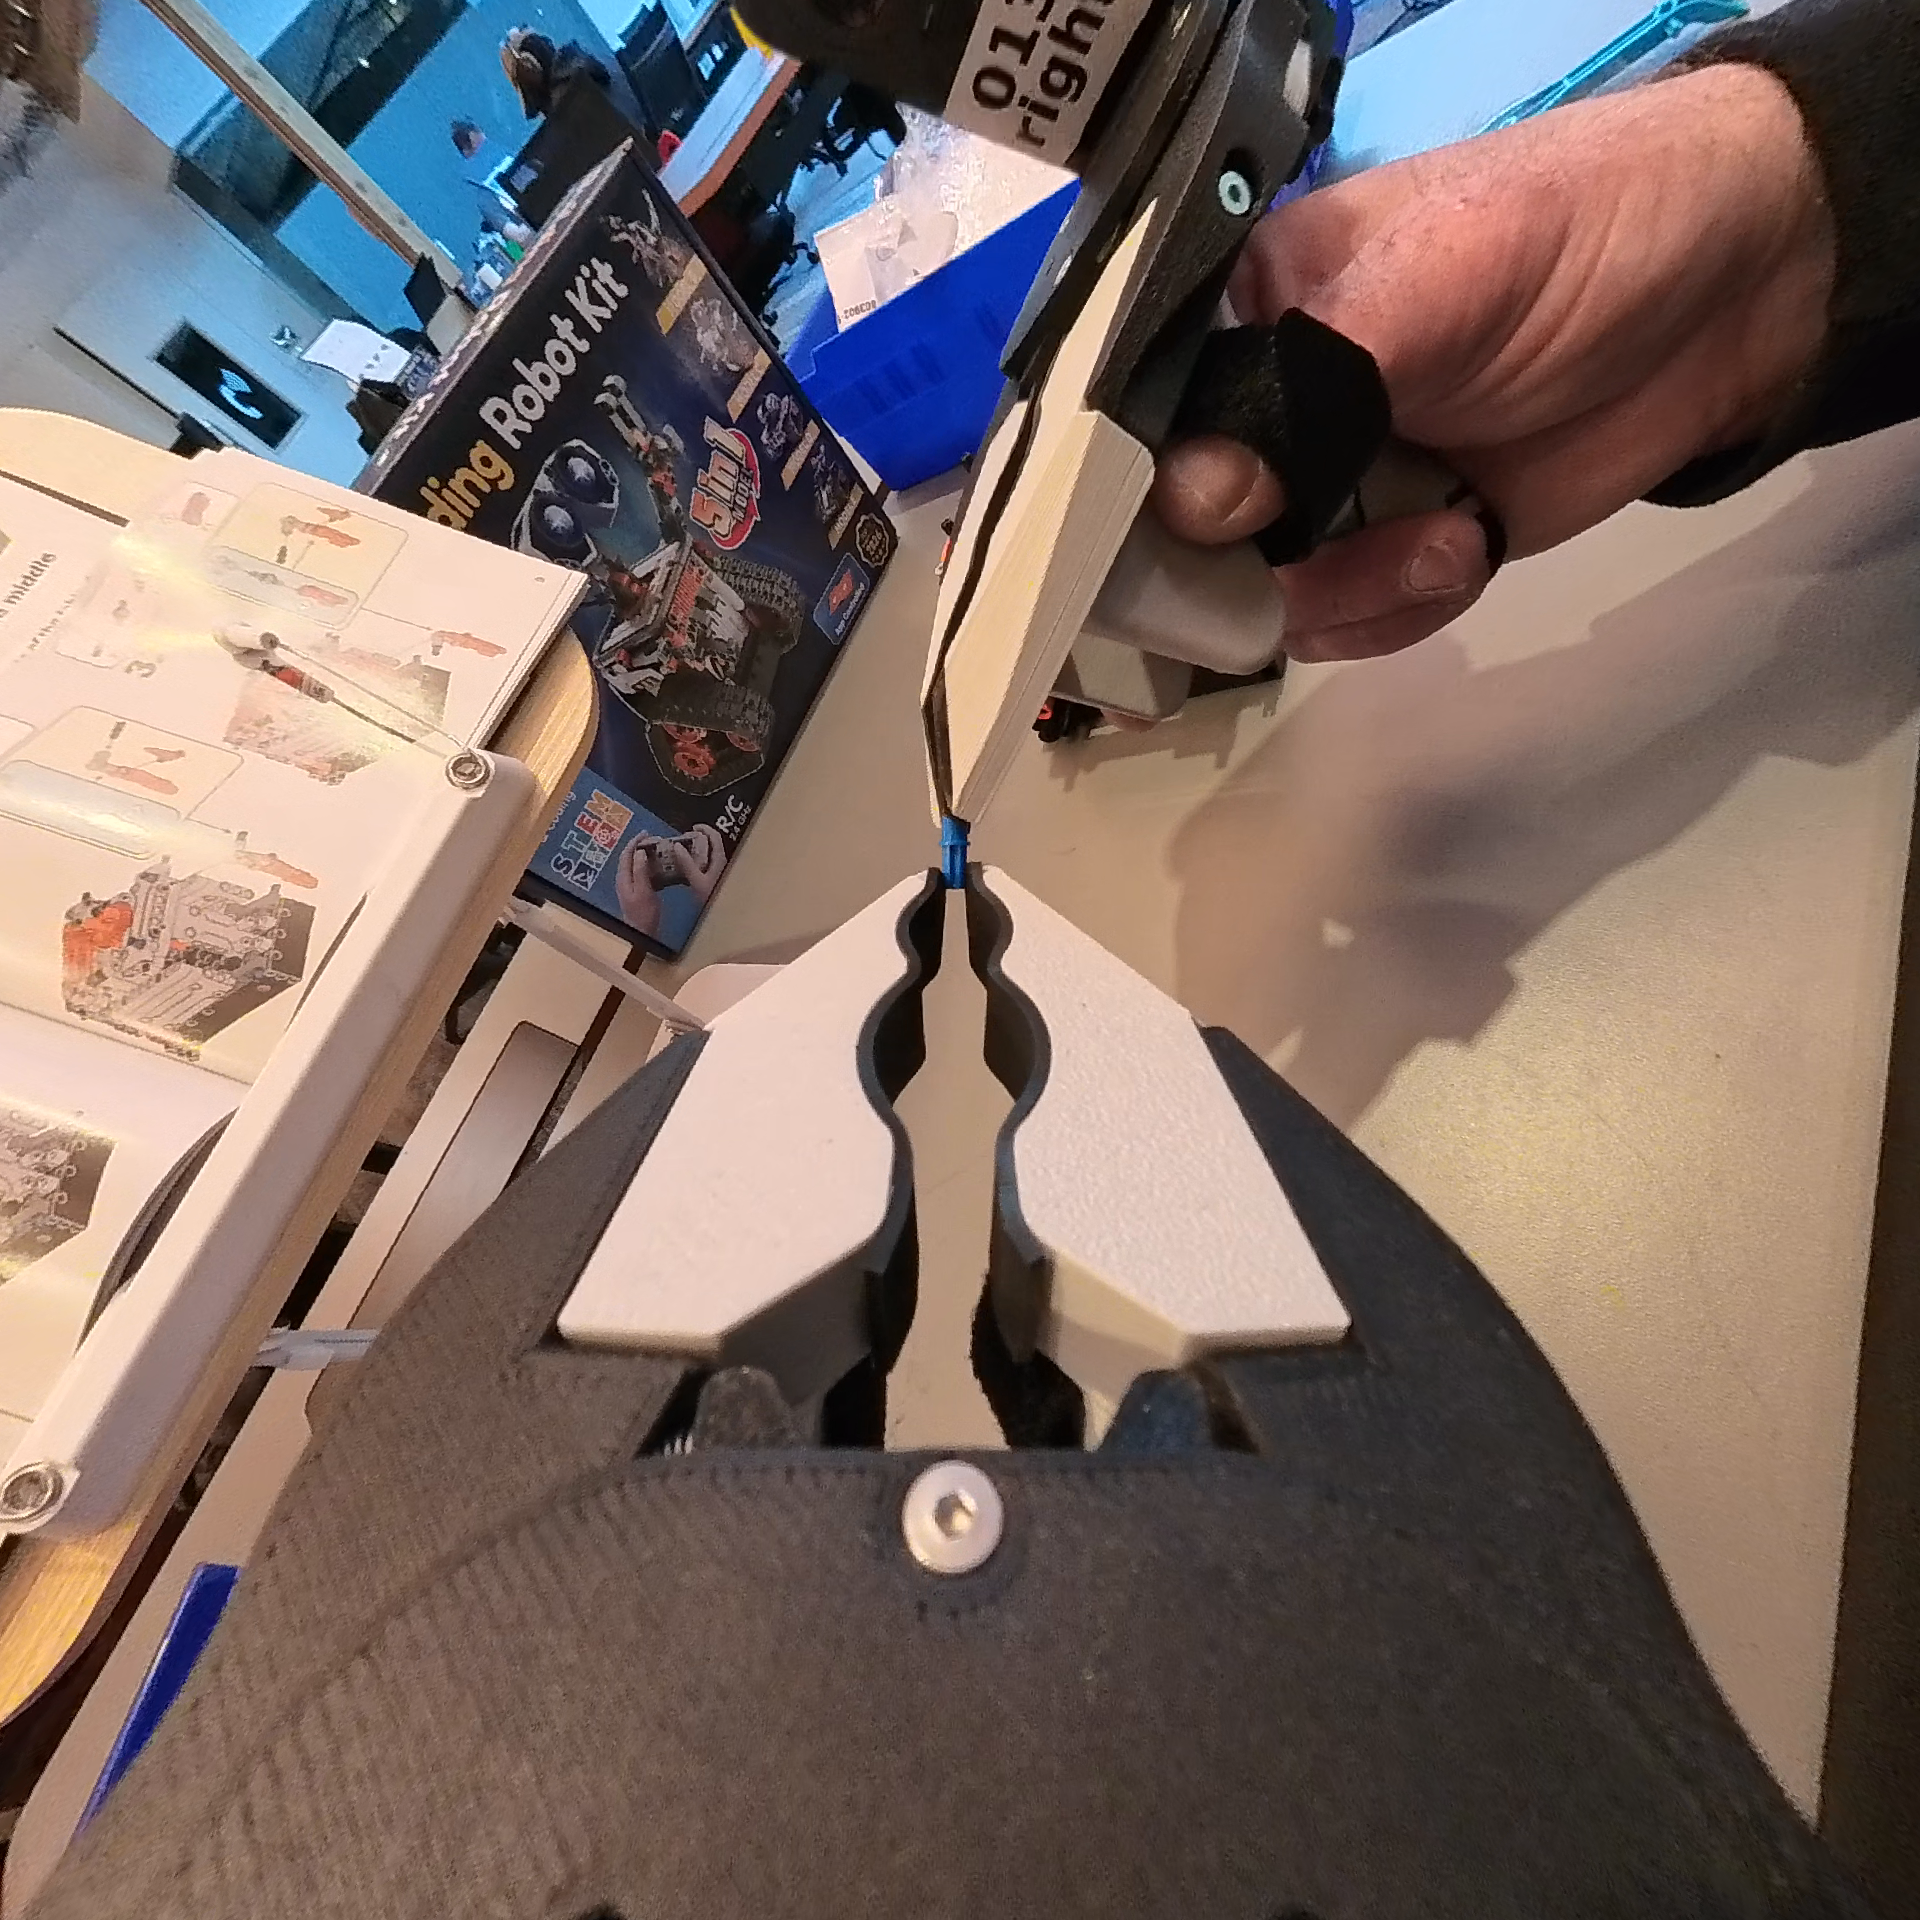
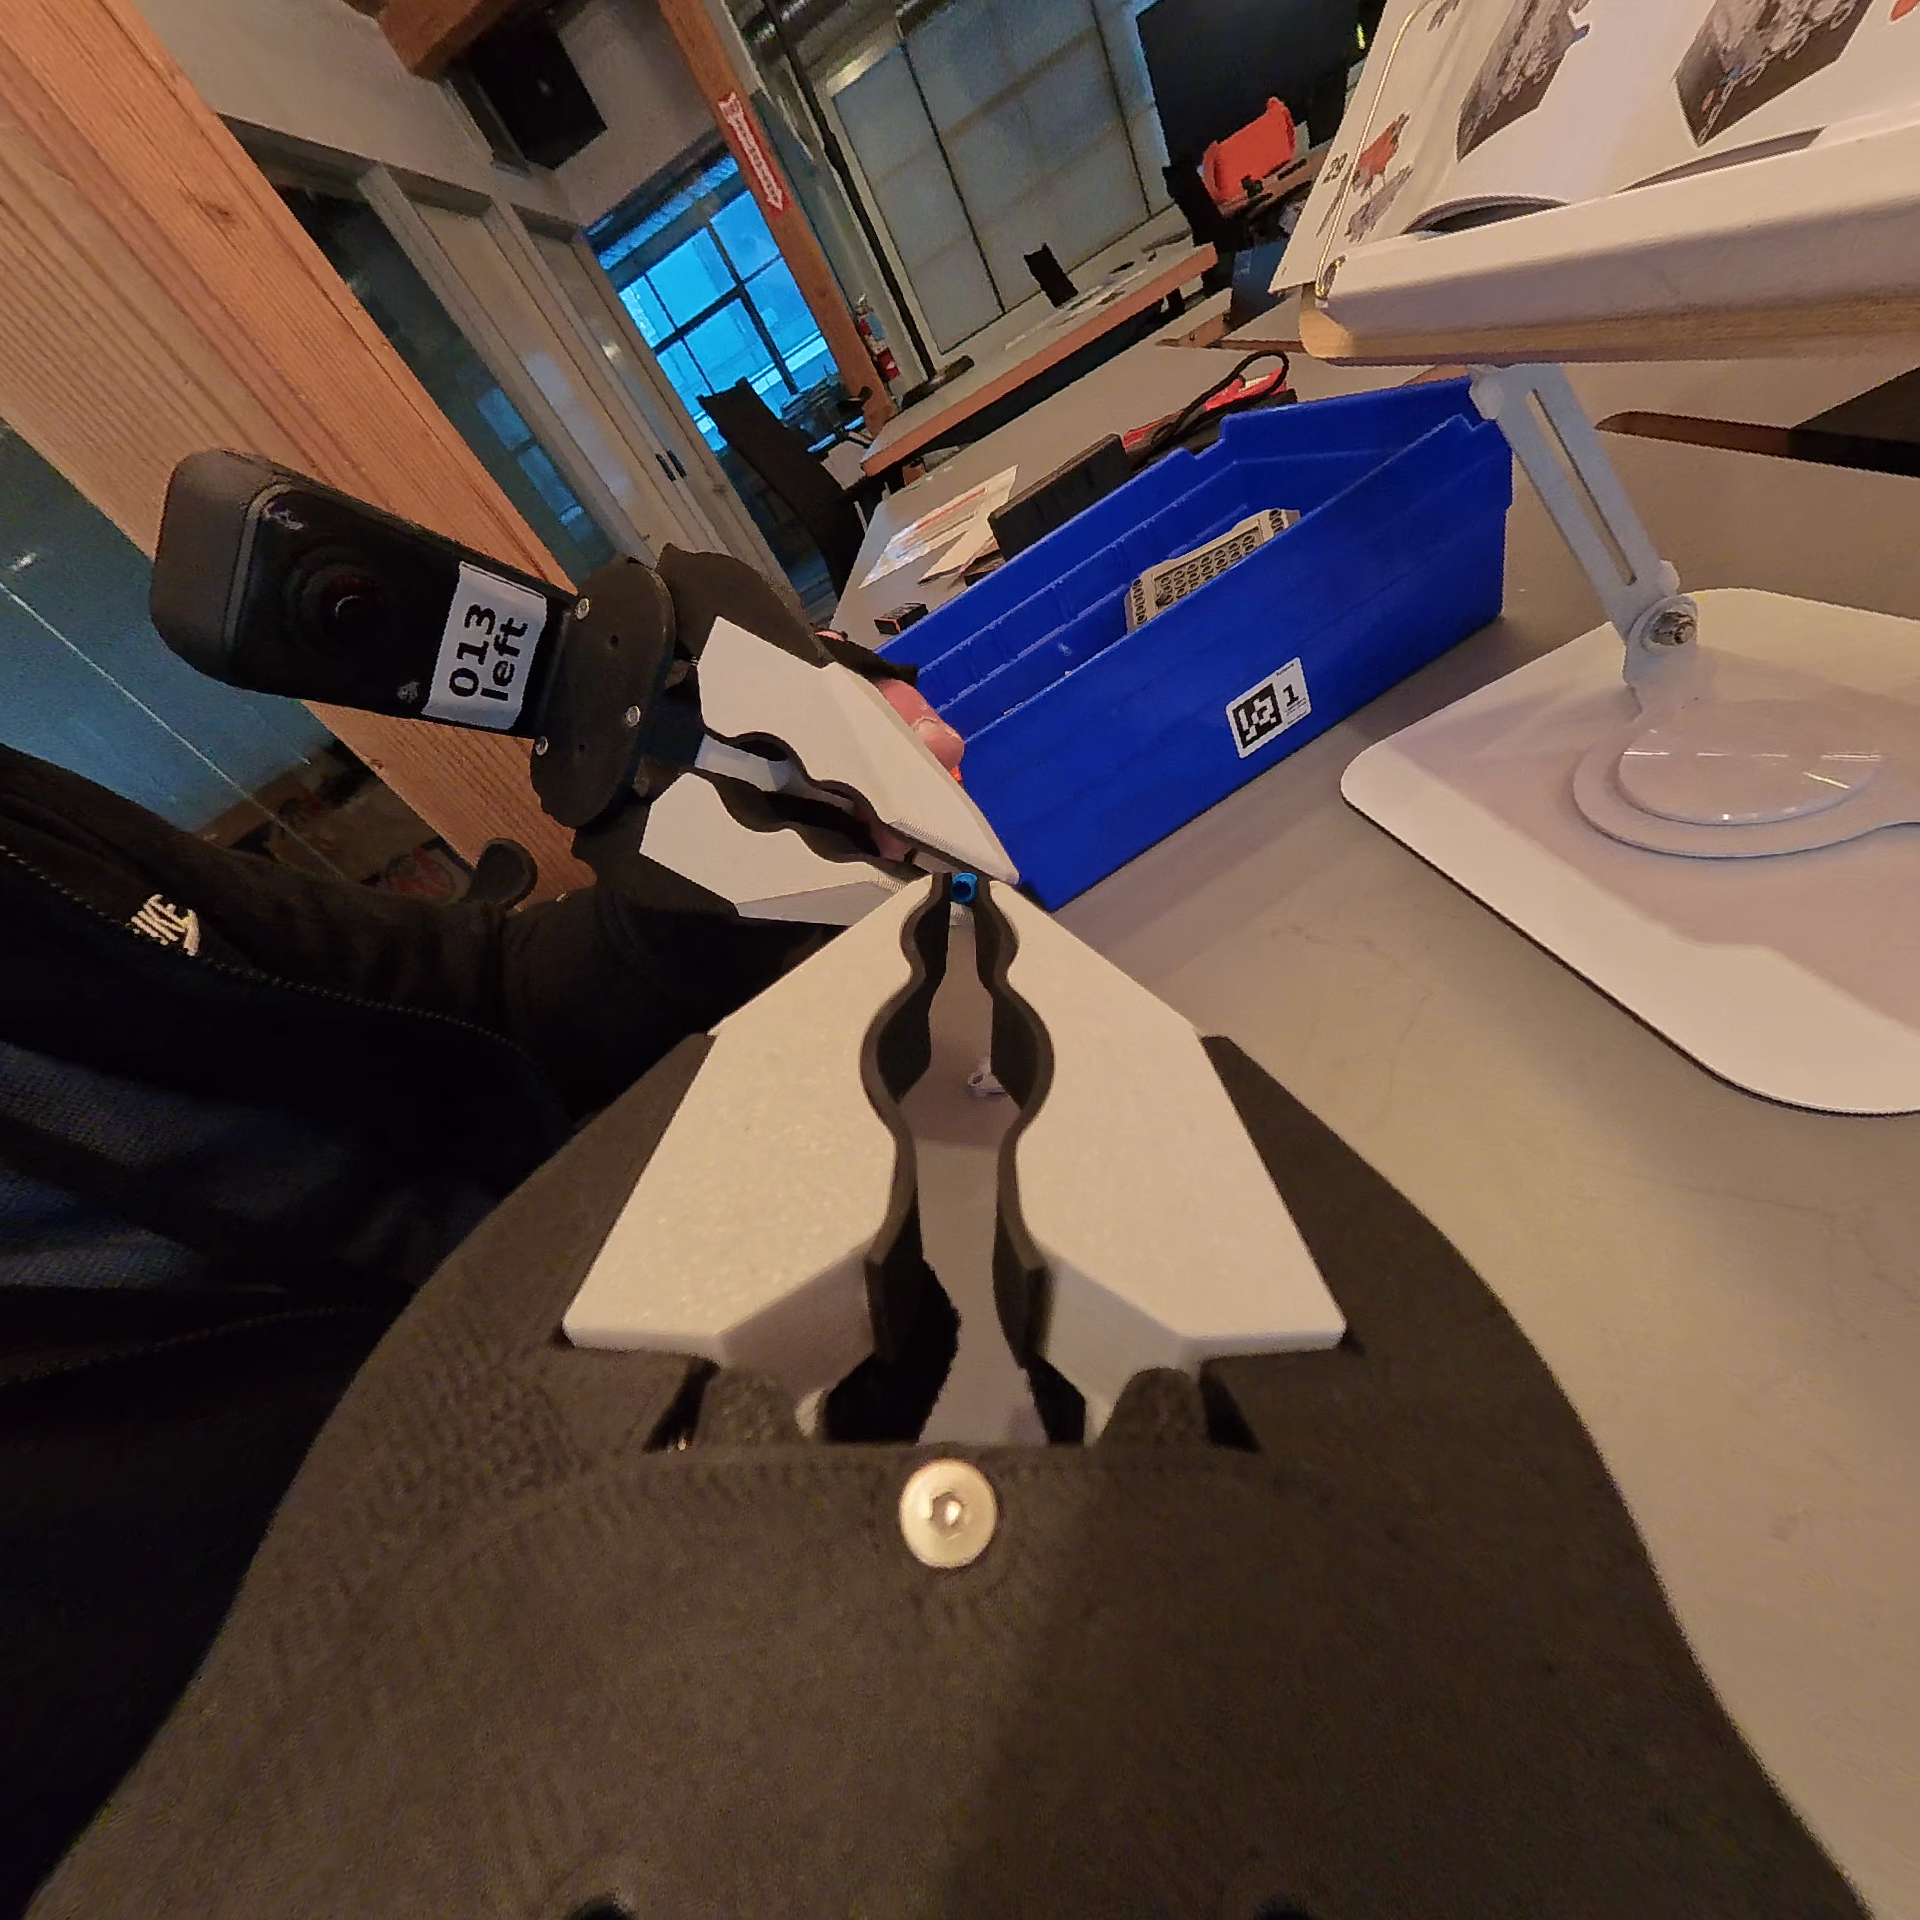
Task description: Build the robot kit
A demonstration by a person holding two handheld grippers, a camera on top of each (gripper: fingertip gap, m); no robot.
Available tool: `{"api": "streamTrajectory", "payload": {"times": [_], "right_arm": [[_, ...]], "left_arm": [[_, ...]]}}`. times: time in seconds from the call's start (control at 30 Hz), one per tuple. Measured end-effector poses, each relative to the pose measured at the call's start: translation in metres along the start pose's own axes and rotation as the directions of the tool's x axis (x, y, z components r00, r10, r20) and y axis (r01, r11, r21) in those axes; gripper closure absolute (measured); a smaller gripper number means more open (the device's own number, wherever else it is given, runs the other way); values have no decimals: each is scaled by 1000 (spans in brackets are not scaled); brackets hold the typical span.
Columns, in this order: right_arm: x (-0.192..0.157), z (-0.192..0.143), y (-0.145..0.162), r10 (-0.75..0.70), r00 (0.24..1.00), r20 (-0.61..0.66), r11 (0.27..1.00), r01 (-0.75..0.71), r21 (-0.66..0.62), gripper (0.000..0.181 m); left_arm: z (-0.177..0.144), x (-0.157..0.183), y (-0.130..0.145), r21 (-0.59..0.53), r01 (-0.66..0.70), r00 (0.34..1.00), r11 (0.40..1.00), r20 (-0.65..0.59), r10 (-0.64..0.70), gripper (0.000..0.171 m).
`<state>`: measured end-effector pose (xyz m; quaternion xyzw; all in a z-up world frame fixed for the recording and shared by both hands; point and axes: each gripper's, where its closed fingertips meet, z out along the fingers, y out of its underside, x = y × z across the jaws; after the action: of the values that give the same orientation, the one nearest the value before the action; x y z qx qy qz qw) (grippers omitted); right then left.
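A small blue pin is held tip to tip between both grippers, above the grey table. My left gripper is shut on its near end. My right gripper comes down from above, held by a hand, and is shut on the other end. In the right wrist view the blue pin sits at my right gripper's tips, and the left gripper reaches in from the left. Most of the pin is hidden by the fingertips.
An open instruction booklet lies on a white tilted stand to the left. A dark robot kit box leans behind it. A blue bin with grey parts stands beyond. A small white part lies on the table.
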<state>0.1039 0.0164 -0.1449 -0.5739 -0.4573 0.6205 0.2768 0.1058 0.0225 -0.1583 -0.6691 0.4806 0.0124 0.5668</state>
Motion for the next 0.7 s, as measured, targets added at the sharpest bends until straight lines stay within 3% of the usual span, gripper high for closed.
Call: {"api": "streamTrajectory", "payload": {"times": [0.2,0.33,0.7], "right_arm": [[3,1,3,-20,999,-34,1000,20,-23,178],[3,3,4,-64,996,-62,997,61,-42,167],[4,4,8,-80,994,-71,995,75,-66,178]], "left_arm": [[2,0,5,-42,-31,999,999,14,32,169],[3,0,5,-60,-54,998,997,31,56,170],[3,2,3,-70,-108,992,992,55,112,170]]}}
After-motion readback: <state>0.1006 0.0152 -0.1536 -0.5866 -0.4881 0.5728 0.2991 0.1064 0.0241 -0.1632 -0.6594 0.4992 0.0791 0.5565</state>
